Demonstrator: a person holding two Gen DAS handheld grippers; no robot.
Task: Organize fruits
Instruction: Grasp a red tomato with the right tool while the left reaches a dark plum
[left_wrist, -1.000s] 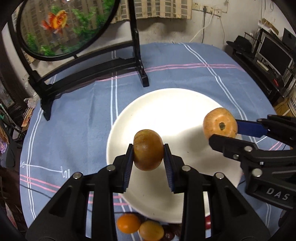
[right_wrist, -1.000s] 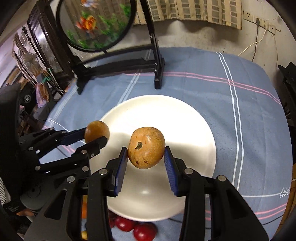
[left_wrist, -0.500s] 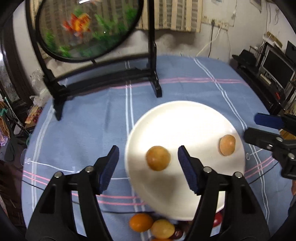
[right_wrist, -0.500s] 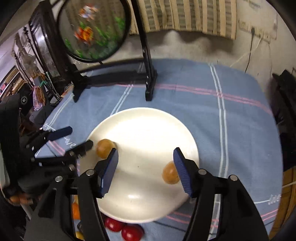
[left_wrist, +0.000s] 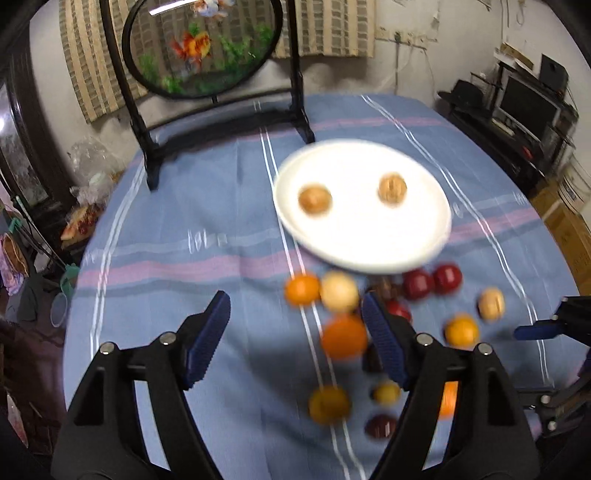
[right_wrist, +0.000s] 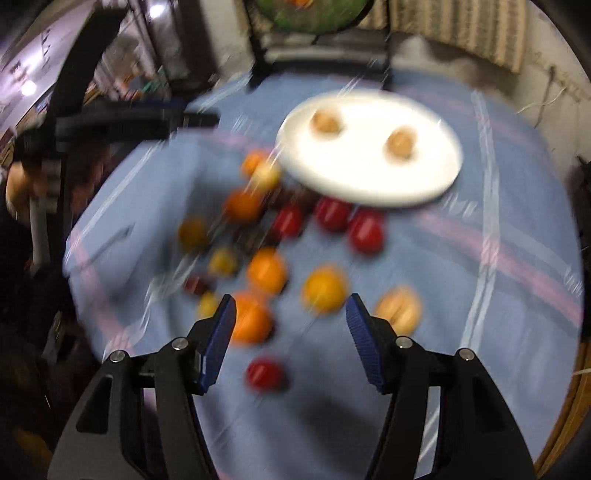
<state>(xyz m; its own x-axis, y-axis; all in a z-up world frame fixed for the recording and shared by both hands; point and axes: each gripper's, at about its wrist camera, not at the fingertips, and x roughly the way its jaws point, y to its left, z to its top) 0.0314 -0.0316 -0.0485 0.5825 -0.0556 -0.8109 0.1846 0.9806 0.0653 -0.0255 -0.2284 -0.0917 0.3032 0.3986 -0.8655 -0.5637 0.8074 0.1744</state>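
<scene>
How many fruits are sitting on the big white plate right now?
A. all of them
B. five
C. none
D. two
D. Only two round brownish fruits lie on the round white plate, apart from each other; the red, orange and yellow fruits sit on the blue striped tablecloth.

Whitewashed wall (left_wrist: 424, 59), striped curtain (left_wrist: 328, 29), round goldfish screen (left_wrist: 201, 48), monitor shelf (left_wrist: 528, 99) at right

Loose fruit (left_wrist: 343, 336) crowds the near side of the counter (left_wrist: 177, 229), close below a white plate (left_wrist: 369, 254) carrying two brown fruits. The cloth to the left of the pile lies bare. A black-framed round screen (left_wrist: 203, 48) stands along the far edge, blocking passage beyond the plate.
</scene>
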